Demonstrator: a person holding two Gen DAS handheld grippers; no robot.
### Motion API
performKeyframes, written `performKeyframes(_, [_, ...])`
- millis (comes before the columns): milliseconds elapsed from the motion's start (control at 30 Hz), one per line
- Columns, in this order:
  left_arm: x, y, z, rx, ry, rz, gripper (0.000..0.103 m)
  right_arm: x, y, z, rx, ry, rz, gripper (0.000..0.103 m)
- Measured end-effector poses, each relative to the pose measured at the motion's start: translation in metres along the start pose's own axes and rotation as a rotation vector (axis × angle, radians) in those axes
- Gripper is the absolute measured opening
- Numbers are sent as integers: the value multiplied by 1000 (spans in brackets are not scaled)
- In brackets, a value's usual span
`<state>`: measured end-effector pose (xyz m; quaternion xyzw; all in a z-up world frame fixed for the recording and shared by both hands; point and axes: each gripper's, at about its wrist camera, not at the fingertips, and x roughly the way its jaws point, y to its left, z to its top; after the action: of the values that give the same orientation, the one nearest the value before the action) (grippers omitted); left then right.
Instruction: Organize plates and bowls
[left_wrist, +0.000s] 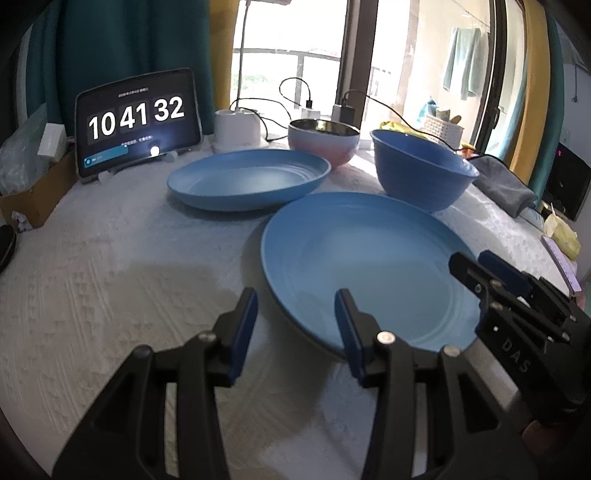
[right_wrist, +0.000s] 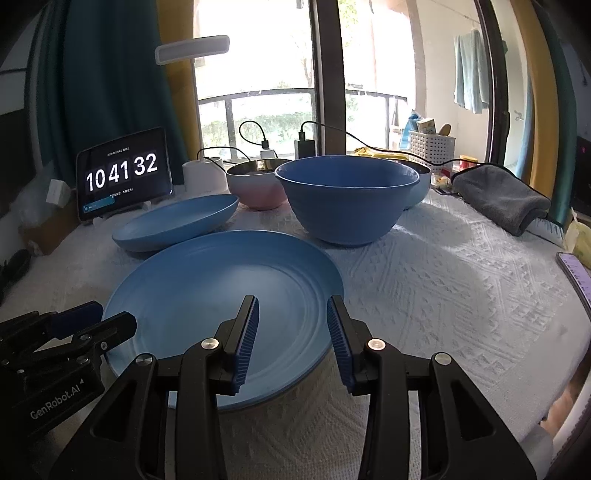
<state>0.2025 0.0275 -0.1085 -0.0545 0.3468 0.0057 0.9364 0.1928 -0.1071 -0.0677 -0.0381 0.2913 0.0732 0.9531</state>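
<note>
— Left claw (left_wrist: 295, 306) spread, straddling the near rim of the large blue plate (left_wrist: 369, 273) — pads not pressing it, as far as its camera shows.

— Right claw (right_wrist: 292, 314) is parted too, one finger over the same plate's near right rim, nothing pinched. My view alone shows a third bowl (right_wrist: 419, 188) tucked behind the blue bowl (right_wrist: 347, 199).

— Ahead of my claw: a second blue plate (left_wrist: 247, 179), a pink bowl (left_wrist: 325, 142), then a tablet clock (left_wrist: 138, 118).

— Grey towel (right_wrist: 502, 195) far right of mine; cables (right_wrist: 255, 134) behind.
</note>
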Motion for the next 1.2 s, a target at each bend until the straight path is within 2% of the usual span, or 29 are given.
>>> performKeyframes(433, [-11,27,15,-80,-44,-19,47,-10,8,24,-7,-45,24,41])
performKeyframes(867, [-17,63,28,-129,-96,15,53,-9,33,47,-40,-64,69,43])
performKeyframes(933, [-18,68,31,-132,-101,19,54,-8,36,51,-45,-68,75,44])
performKeyframes(1000, [-19,73,33,-134,-111,26,54,-7,39,55,-51,-72,80,50])
performKeyframes(1200, [-18,86,42,-143,-131,25,61,-5,48,68,-65,-87,98,51])
